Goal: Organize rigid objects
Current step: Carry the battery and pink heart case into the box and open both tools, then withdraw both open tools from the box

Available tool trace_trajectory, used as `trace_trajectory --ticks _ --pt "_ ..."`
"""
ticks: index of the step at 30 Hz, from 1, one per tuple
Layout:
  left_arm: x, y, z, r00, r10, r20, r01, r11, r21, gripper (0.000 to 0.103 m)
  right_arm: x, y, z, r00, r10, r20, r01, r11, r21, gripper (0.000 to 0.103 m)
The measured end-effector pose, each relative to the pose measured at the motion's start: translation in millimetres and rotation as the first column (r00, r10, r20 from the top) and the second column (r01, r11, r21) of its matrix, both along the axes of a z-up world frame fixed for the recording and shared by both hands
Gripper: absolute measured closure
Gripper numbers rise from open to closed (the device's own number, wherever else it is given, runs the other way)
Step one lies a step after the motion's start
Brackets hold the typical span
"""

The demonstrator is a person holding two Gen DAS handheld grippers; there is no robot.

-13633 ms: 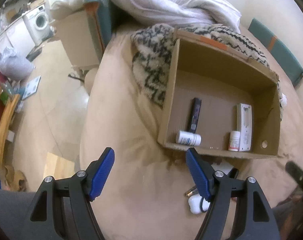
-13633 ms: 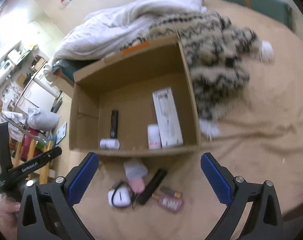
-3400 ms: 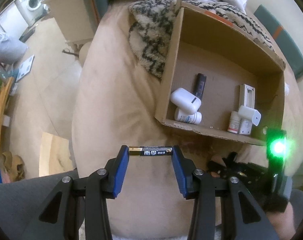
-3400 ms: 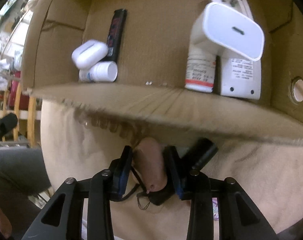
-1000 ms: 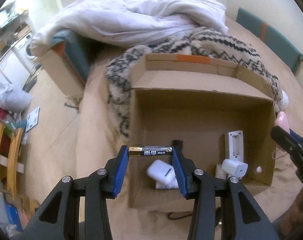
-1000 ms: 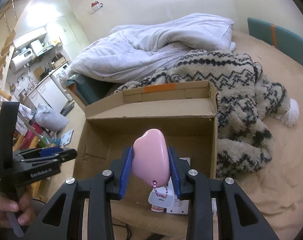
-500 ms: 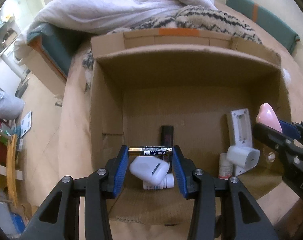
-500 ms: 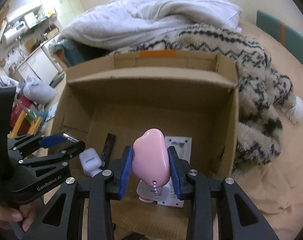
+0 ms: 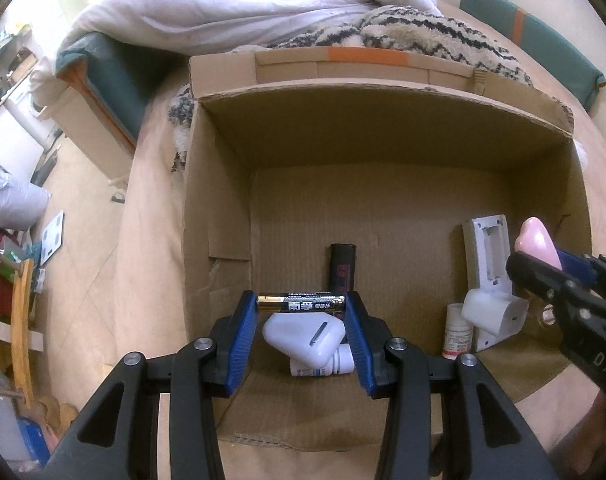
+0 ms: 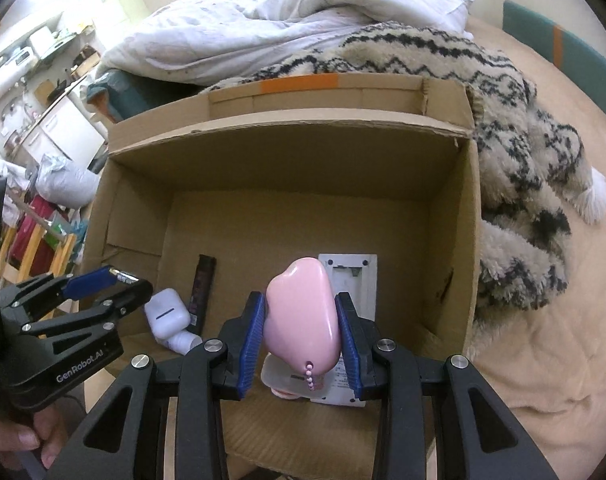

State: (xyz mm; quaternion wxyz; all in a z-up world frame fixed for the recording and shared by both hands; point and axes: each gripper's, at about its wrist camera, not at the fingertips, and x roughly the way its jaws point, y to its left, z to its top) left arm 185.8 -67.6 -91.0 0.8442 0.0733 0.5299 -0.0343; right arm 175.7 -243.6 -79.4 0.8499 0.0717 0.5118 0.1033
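Note:
An open cardboard box [image 9: 219, 216] [image 10: 469, 240] sits on a tan bed cover. My left gripper [image 9: 301, 306] is shut on a black battery [image 9: 301, 303], held crosswise over the box's near left part. My right gripper [image 10: 301, 312] is shut on a pink heart-shaped case [image 10: 303, 318] with a bead chain, above the box's right half; that case [image 9: 537, 240] also shows at the right in the left wrist view. Inside lie a white earbud case [image 9: 303, 336] [image 10: 167, 317], a black stick [image 9: 343, 266] [image 10: 203, 288], a white charger [image 9: 493, 314], a small pill bottle [image 9: 457, 332] and a grey-white remote [image 9: 487, 248] [image 10: 353, 276].
A patterned fleece blanket [image 10: 519, 184] lies against the box's right and far sides, and a white duvet [image 9: 239, 4] is heaped behind it. The bed edge drops to a floor [image 9: 83, 200] with clutter at the left. A hand [image 10: 27, 436] grips the left tool.
Both grippers have come down closer over the box, each still gripping its object. The box's inside now fills most of both views.

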Motion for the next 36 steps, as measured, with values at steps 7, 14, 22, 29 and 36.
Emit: trace_trajectory --ticks 7,14,22,29,36 --pt "3 1 -3 1.000 -0.003 -0.004 0.003 1.000 0.004 0.063 0 1 -3 1.000 0.000 -0.002 0.000 0.999 -0.032 0.066" --pt "4 -2 -4 1.000 -0.016 -0.009 0.016 1.000 0.009 0.063 0 -1 1 1.000 -0.007 0.011 0.007 1.000 -0.013 0.066" --pt "1 -8 6 0.999 -0.029 0.028 0.029 1.000 -0.011 0.037 -1 -7 13 0.997 -0.032 0.064 0.029 0.998 0.052 0.026" --pt "1 -8 8 0.999 -0.042 0.024 0.042 0.999 -0.010 0.037 -2 -11 28 0.990 -0.055 0.132 0.043 0.995 0.089 0.000" --pt "-1 2 23 0.999 -0.017 0.039 0.019 0.999 -0.041 0.037 -8 -11 34 0.988 -0.052 0.148 0.040 0.996 0.086 0.000"
